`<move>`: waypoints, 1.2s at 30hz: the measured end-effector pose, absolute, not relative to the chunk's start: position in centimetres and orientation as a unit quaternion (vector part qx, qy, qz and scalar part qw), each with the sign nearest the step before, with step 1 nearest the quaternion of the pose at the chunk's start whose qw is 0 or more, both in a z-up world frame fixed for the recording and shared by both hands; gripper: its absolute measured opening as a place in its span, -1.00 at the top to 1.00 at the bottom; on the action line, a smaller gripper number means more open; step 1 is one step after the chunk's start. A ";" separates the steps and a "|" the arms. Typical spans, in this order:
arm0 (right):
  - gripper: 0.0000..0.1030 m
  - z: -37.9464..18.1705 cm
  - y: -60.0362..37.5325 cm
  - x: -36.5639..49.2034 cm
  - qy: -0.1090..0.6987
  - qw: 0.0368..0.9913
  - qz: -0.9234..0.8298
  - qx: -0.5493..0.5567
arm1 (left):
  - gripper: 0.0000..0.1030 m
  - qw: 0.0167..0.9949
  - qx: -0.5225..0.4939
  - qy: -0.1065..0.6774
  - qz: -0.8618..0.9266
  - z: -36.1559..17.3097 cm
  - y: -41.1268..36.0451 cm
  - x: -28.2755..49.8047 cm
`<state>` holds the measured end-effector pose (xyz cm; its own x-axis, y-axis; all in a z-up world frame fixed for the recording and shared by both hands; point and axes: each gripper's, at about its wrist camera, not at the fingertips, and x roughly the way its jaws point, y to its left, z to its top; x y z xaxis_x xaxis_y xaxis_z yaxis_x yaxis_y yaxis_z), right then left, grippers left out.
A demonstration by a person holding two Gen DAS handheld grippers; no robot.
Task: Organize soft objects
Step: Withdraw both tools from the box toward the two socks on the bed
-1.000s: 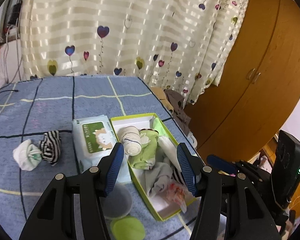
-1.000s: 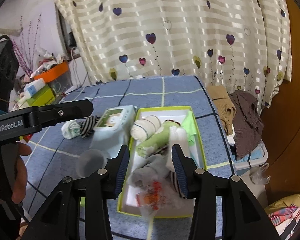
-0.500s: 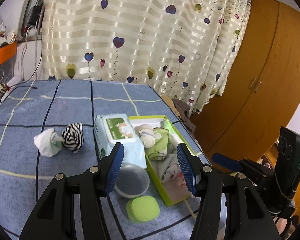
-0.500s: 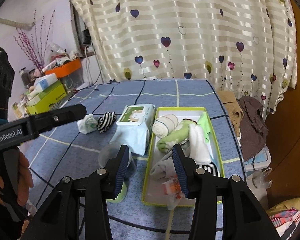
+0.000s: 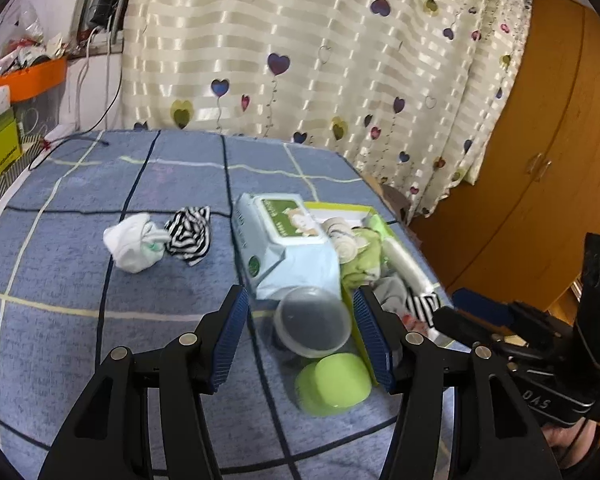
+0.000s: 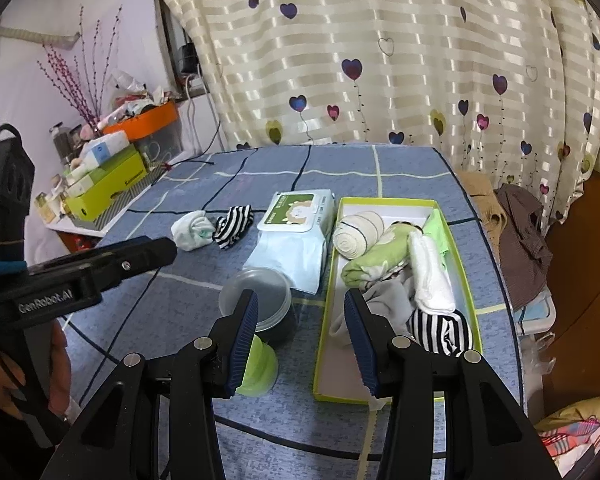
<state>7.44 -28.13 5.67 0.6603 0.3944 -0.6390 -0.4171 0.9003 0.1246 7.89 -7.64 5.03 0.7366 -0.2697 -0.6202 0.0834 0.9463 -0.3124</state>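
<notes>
Already most rolled socks lay in my box [image 6: 466, 236]; two socks [image 5: 162, 236] waited outside, both my jaws wide, empty.

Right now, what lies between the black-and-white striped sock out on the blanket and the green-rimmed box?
The wet wipes pack lies between the striped sock and the green-rimmed box, its right edge close against the box; clearest in the right wrist view.
</notes>
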 end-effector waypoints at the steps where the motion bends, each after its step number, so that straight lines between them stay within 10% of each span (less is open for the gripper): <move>1: 0.14 5.7 -28.0 7.5 0.347 0.911 0.224 -0.017 | -0.09 0.921 -0.135 0.353 -0.094 4.8 -7.5 7.9; 36: 0.14 5.5 -22.0 8.2 0.356 0.895 0.262 -0.061 | -0.09 0.919 -0.162 0.352 -0.076 3.9 -3.6 6.9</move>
<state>8.24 -21.98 5.54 0.6087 0.4262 -0.6692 -0.5133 0.8547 0.0774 6.92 -3.62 3.88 0.7412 -0.2531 -0.6217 0.0247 0.9358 -0.3516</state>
